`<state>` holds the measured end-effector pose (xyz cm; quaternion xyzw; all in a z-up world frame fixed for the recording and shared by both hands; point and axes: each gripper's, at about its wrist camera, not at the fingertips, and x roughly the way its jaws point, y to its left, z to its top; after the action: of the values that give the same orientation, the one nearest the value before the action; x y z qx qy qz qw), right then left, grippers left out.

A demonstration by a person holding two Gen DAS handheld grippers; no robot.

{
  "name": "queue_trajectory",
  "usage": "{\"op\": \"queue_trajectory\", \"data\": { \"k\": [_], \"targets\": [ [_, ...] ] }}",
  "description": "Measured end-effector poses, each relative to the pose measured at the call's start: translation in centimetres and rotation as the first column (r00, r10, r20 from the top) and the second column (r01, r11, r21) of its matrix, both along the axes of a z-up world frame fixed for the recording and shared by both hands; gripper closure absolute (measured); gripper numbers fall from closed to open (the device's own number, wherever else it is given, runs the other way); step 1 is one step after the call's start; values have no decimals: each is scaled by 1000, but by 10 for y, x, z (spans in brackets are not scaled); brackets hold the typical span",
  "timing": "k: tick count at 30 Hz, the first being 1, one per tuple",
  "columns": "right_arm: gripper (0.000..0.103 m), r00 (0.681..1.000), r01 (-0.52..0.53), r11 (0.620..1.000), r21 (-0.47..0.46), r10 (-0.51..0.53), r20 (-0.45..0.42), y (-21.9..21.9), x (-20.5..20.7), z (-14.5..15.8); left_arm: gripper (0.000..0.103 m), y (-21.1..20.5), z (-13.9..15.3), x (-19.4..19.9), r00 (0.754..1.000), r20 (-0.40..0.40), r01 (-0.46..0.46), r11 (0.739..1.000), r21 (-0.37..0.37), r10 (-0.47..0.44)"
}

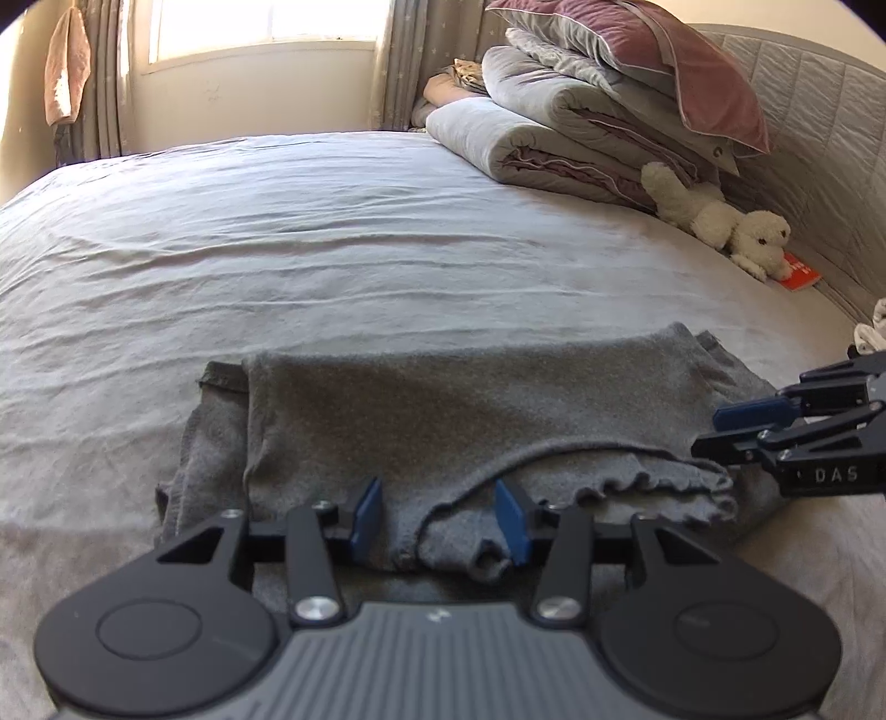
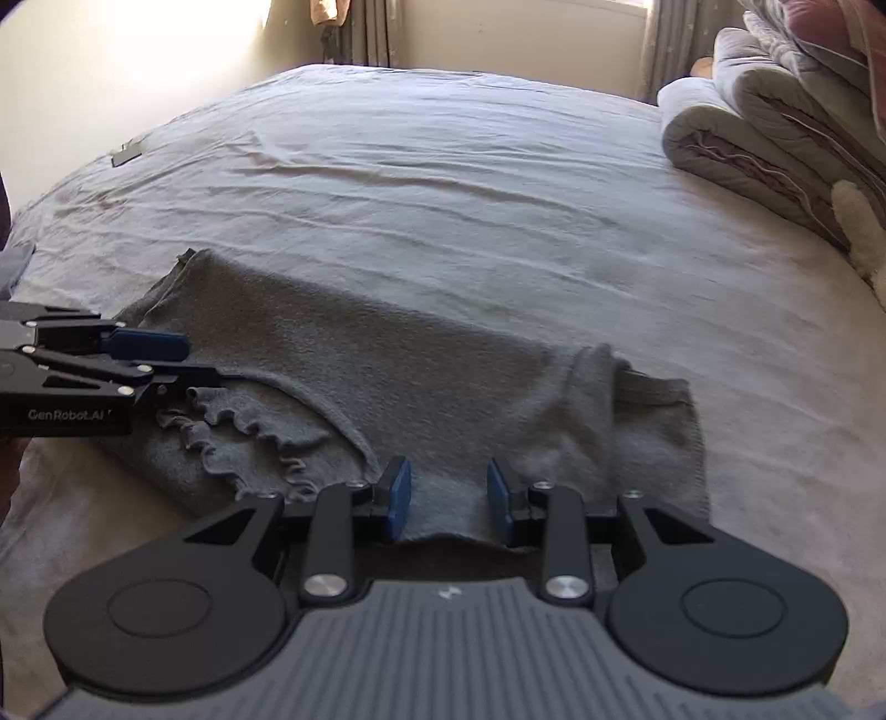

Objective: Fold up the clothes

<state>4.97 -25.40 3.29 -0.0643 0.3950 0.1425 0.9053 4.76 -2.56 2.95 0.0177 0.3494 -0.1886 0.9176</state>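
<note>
A grey knit garment (image 1: 443, 410) lies folded on the bed sheet, with a ruffled hem (image 1: 653, 482) turned over its near side. My left gripper (image 1: 440, 518) hovers open at its near edge; grey cloth lies between the blue pads (image 1: 368, 512), which do not press on it. In the right wrist view the same garment (image 2: 421, 376) spreads ahead, ruffled hem (image 2: 249, 437) at the left. My right gripper (image 2: 448, 498) is open over the near edge, cloth under the gap. Each gripper shows in the other's view: the right gripper (image 1: 714, 429) and the left gripper (image 2: 194, 360).
The pale sheet of the bed (image 1: 332, 232) stretches far beyond the garment. Folded quilts (image 1: 554, 138) under a pink pillow (image 1: 664, 61) are stacked at the back right, with a white plush toy (image 1: 720, 219), a red book (image 1: 797, 274) and the padded headboard (image 1: 819, 138). A window (image 1: 266, 22) is behind.
</note>
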Motion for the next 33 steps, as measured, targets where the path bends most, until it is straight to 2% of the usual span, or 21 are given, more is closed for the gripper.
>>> {"op": "queue_trajectory", "data": {
  "k": [1,5,9,10,13,16,18,19,20,22,25,27,28,31,33],
  "targets": [
    [63,1000,4,1000,-8,-4,-8,-3,-2,-1,56,-1,-1,-2,1000,4,1,1000,5,-1],
    [63,999,23,1000,1,-23,-26,-16,-5,-1,56,2,1,-9,1000,-2,-3,1000,1,3],
    [59,991,131,991,-28,-132,-20,-43,-8,1,55,16,5,-14,999,-38,-4,997,-75,1],
    [59,987,159,987,-12,-159,-24,-52,-7,0,55,20,5,-15,999,-47,-7,995,-97,2],
    [58,977,211,970,118,-210,-17,-73,-11,8,52,30,7,-16,997,-75,-18,986,-165,5],
    [58,978,205,953,223,-206,-22,-75,-12,11,52,36,6,-18,995,-101,-27,976,-217,5],
    [58,981,195,960,200,-192,-34,-66,-6,4,52,33,4,-19,995,-100,-23,979,-203,3],
    [61,982,190,966,177,-186,-36,-60,-2,1,52,32,4,-20,996,-93,-15,981,-195,-3],
    [73,983,185,971,153,-181,-37,-55,1,-2,52,32,5,-22,996,-90,-8,981,-193,-9],
    [85,985,171,980,99,-169,-28,-47,5,-5,52,35,9,-22,996,-87,-2,978,-210,-17],
    [87,983,184,980,72,-183,-15,-49,5,-5,52,36,17,-21,998,-65,4,972,-234,-20],
    [87,979,204,975,90,-205,2,-50,0,-1,52,29,21,-20,999,-42,15,974,-228,-25],
    [79,975,219,969,115,-222,9,-51,-5,3,52,24,22,-19,999,-30,20,974,-225,-27],
    [34,947,314,929,196,-320,-2,-62,-21,13,52,1,20,-17,1000,-4,26,980,-196,-28],
    [31,915,400,894,201,-404,-23,-72,-30,14,52,-15,15,-16,1000,10,29,986,-162,-28]
  ]
}}
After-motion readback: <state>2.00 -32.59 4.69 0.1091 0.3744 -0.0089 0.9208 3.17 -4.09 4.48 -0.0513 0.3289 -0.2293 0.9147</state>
